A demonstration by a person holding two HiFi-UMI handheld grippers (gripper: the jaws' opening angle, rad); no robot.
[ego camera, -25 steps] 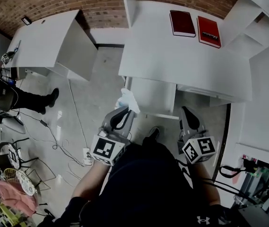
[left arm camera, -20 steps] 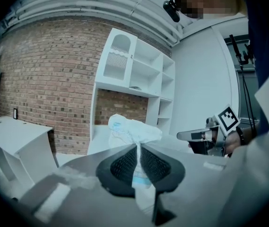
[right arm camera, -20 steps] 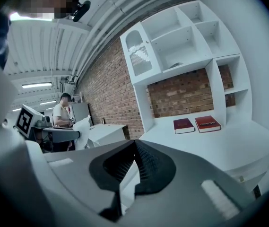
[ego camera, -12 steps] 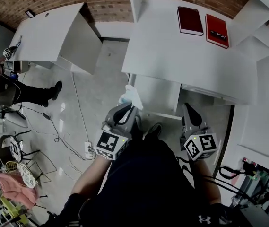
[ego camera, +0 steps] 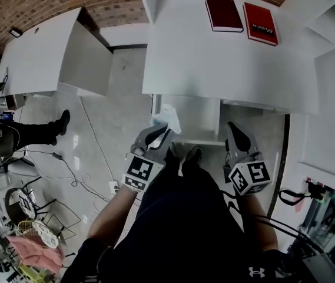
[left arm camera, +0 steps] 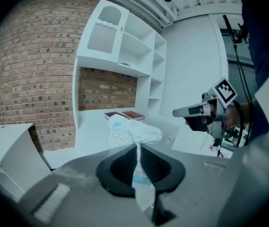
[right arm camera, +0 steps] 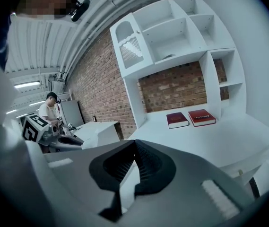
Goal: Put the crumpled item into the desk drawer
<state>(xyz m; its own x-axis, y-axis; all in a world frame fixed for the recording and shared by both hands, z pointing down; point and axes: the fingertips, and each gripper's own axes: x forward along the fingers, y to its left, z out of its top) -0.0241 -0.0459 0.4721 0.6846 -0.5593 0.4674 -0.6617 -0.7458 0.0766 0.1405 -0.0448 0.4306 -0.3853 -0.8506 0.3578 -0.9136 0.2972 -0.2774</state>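
Observation:
The crumpled item (ego camera: 167, 117) is a white wad of paper or wrapper with blue print, seen close in the left gripper view (left arm camera: 133, 131). My left gripper (ego camera: 160, 132) is shut on its lower tail, and the wad bulges above the fingertips (left arm camera: 137, 148). It hangs at the left front corner of the desk drawer (ego camera: 193, 122), which stands pulled out below the white desk (ego camera: 226, 63). My right gripper (ego camera: 235, 135) is at the drawer's right front corner, shut and holding nothing (right arm camera: 135, 145).
Two red books (ego camera: 224, 13) (ego camera: 260, 23) lie at the back of the desk. White shelving (ego camera: 332, 34) rises on the right. A second white desk (ego camera: 43, 55) stands to the left, with a seated person (ego camera: 14, 133) and floor cables (ego camera: 85, 175) beyond it.
The head view has shifted, so the desk and drawer now sit closer to centre. Both grippers keep their places in front of the drawer, the left still shut on the wad.

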